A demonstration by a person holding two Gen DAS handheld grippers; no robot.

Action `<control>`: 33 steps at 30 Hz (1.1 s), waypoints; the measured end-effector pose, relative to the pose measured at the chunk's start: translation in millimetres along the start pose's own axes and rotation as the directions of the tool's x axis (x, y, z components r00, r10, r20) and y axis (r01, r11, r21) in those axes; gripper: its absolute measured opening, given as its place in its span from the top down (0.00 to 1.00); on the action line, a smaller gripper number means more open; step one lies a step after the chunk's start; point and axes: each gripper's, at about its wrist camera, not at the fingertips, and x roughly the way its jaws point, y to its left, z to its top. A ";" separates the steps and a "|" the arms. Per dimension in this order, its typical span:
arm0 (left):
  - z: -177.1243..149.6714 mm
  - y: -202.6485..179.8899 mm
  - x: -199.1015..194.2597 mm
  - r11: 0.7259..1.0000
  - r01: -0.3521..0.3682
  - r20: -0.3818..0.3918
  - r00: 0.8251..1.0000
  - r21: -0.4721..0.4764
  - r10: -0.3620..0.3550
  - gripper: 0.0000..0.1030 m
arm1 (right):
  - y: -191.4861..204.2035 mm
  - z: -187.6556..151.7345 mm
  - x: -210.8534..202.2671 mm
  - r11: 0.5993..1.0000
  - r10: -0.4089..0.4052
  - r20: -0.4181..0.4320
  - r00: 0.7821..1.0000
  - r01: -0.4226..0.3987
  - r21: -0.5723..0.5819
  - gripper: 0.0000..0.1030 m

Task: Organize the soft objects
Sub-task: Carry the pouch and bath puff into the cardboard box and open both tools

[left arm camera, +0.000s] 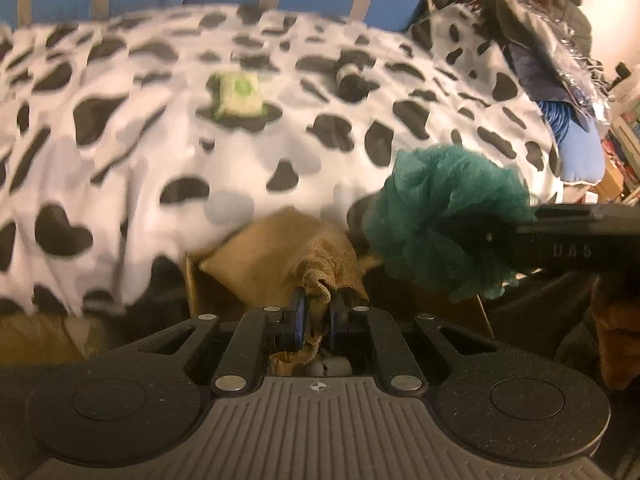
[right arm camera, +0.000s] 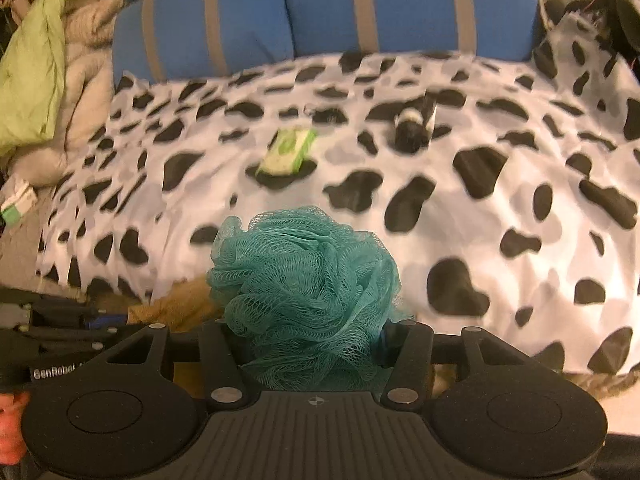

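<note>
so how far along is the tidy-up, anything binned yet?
Nothing visibly put away yet. In hand: the left claw is shut on a burlap pouch over a cardboard box at the bed's edge; the right claw has a teal loofah between its fingers beside it. Left: a green packet and a black-and-white roll lie on the cow-print blanket.
</note>
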 end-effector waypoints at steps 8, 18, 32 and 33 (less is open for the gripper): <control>-6.2 2.4 12.9 0.998 0.040 -0.116 0.992 -0.058 -0.047 0.89 | 9.4 -18.8 24.0 0.998 -0.017 -0.201 0.979 0.006 -0.055 0.45; -11.8 0.9 25.8 0.999 0.028 -0.224 0.974 -0.038 -0.036 0.89 | 13.2 -23.0 34.5 0.997 -0.032 -0.265 0.964 0.013 -0.074 0.44; -7.5 5.7 23.0 0.997 -0.036 -0.184 0.983 -0.065 0.023 0.78 | 10.5 -20.3 33.2 0.998 -0.029 -0.247 0.968 0.015 -0.058 0.34; -6.4 7.1 23.2 0.996 -0.056 -0.179 0.983 -0.073 0.042 0.73 | 10.9 -19.7 32.9 0.998 -0.037 -0.242 0.970 0.022 -0.061 0.25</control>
